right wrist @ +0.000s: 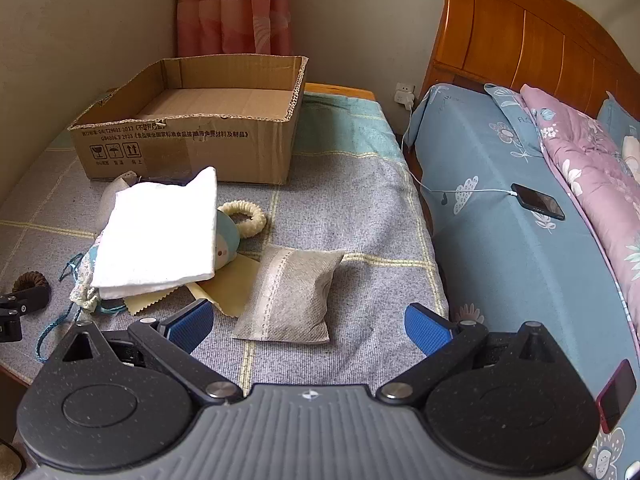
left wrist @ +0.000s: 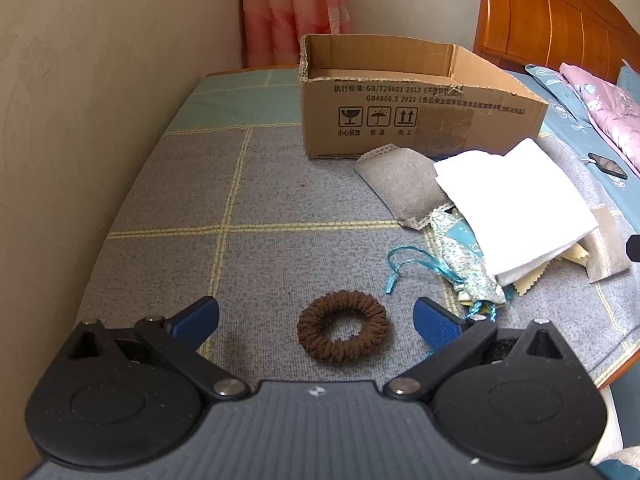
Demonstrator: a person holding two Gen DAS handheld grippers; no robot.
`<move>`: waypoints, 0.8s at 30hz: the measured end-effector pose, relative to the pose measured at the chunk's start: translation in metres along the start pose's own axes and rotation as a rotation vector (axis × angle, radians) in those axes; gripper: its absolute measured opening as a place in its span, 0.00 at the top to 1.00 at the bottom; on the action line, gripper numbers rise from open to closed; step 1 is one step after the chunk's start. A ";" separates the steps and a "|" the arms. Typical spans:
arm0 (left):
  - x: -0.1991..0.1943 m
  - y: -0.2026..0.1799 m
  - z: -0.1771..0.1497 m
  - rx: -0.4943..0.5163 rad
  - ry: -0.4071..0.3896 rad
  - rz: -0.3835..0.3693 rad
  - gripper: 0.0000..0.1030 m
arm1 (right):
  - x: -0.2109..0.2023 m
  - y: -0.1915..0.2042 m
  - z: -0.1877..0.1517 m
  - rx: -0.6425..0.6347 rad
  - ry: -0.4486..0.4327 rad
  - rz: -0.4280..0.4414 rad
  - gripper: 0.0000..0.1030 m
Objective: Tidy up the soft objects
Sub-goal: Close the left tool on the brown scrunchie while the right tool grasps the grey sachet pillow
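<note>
A brown hair scrunchie lies on the grey checked cover, right between the spread blue pads of my open left gripper. My right gripper is open too, with a grey lace-trimmed sachet pillow lying just ahead of its pads. A pile sits in the middle: a folded white cloth, a floral drawstring pouch, yellow cloths, a round plush toy and a cream scrunchie. Another grey sachet lies by the open cardboard box, which looks empty inside.
A wall runs close along the left side. On the right stands a bed with a blue sheet, a pink quilt, a charging phone and a wooden headboard. A pink curtain hangs behind the box.
</note>
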State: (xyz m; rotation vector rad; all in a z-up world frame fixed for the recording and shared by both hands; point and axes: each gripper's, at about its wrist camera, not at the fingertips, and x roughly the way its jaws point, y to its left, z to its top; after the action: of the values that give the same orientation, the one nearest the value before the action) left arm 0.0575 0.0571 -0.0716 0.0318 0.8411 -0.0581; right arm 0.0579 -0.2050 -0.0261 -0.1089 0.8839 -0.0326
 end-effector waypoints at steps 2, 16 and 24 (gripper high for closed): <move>0.005 0.003 0.000 -0.007 0.016 0.010 0.01 | 0.004 0.000 0.000 -0.005 0.001 0.004 0.00; -0.001 0.023 -0.014 -0.041 0.029 0.007 0.00 | 0.035 -0.005 -0.021 -0.075 0.020 0.045 0.00; -0.006 0.008 -0.013 0.044 -0.004 0.021 0.08 | 0.040 0.000 -0.036 -0.127 -0.007 0.078 0.00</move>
State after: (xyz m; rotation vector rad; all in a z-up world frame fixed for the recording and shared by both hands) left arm 0.0443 0.0656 -0.0757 0.0819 0.8355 -0.0573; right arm 0.0558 -0.2108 -0.0794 -0.1933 0.8825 0.0963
